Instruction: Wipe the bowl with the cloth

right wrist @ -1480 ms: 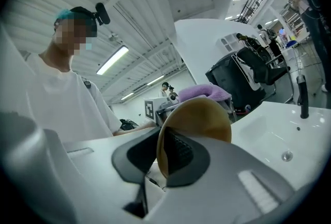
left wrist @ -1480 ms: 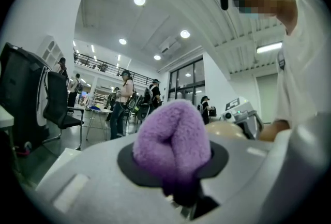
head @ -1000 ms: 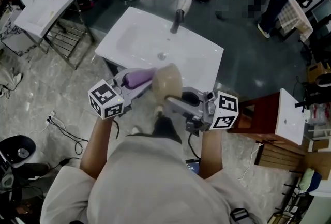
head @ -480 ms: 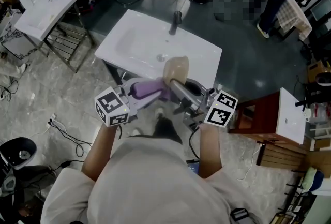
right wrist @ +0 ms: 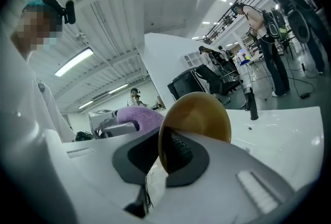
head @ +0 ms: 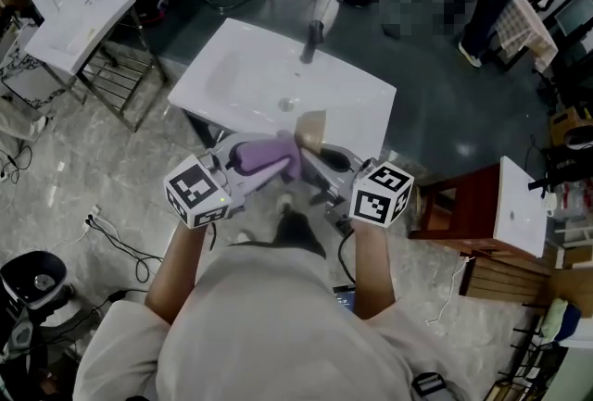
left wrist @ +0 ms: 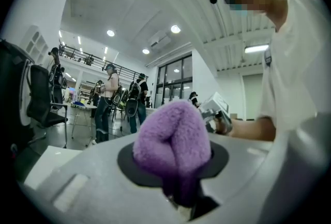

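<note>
- Sink (head: pixel 232 75): white, under yr grippers, near its front edge.
- Bowl (right wrist: pixel 199 112): tan, rim pinched by yr R gripper (right wrist: pixel 166 151), jaws nearly closed.
- Cloth (left wrist: pixel 173 135): purple wad clamped in yr L gripper (left wrist: pixel 176 176), just beside bowl.

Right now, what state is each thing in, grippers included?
left gripper, shut on the purple cloth.
purple cloth, bunched into a wad, beside the bowl; contact unclear.
right gripper, shut on the bowl's rim.
bowl, held in the air, tipped on edge, over the sink.
faucet, no water visibly running.
</note>
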Available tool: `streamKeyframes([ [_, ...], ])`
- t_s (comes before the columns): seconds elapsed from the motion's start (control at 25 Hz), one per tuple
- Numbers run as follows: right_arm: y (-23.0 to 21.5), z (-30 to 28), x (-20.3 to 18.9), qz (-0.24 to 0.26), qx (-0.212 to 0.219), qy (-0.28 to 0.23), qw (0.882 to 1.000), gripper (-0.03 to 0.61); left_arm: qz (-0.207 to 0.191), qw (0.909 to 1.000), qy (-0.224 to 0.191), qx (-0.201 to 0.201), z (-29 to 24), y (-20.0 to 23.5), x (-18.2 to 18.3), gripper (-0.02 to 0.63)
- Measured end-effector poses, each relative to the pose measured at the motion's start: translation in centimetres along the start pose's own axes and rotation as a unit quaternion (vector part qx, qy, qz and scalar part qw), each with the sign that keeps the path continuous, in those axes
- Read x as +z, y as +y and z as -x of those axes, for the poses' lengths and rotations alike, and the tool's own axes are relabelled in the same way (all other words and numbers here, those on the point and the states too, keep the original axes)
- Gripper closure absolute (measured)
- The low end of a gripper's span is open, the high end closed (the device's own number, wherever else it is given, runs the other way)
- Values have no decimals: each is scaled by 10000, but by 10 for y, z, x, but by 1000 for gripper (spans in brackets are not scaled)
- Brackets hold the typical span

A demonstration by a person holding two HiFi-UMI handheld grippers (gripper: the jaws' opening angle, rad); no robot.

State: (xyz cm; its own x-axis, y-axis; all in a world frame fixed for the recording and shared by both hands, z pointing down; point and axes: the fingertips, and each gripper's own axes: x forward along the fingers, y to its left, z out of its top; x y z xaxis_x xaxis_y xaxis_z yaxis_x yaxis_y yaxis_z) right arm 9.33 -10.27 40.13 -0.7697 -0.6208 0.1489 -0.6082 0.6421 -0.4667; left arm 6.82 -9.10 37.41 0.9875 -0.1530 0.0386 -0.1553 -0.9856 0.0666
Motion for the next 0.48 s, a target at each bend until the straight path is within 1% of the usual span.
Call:
streamKeyframes([
  [0.08, 2, -1, -7, 121, 0, 219, 9997, 565, -44, 9999, -108, 70, 1, 2, 8, 506],
  [0.16, 7, -4, -12, 180, 114, 382, 9990, 565, -101, 9997, -209, 107, 1, 6, 15, 506],
  [0.36, 28, -14, -20, 311, 645, 647, 9953, 565, -153, 9988, -345, 307, 6, 22, 25, 506],
  [0.48, 39, -15, -19, 319, 944, 632, 9930, 563, -137, 9978, -434, 480, 12, 33, 28, 506],
])
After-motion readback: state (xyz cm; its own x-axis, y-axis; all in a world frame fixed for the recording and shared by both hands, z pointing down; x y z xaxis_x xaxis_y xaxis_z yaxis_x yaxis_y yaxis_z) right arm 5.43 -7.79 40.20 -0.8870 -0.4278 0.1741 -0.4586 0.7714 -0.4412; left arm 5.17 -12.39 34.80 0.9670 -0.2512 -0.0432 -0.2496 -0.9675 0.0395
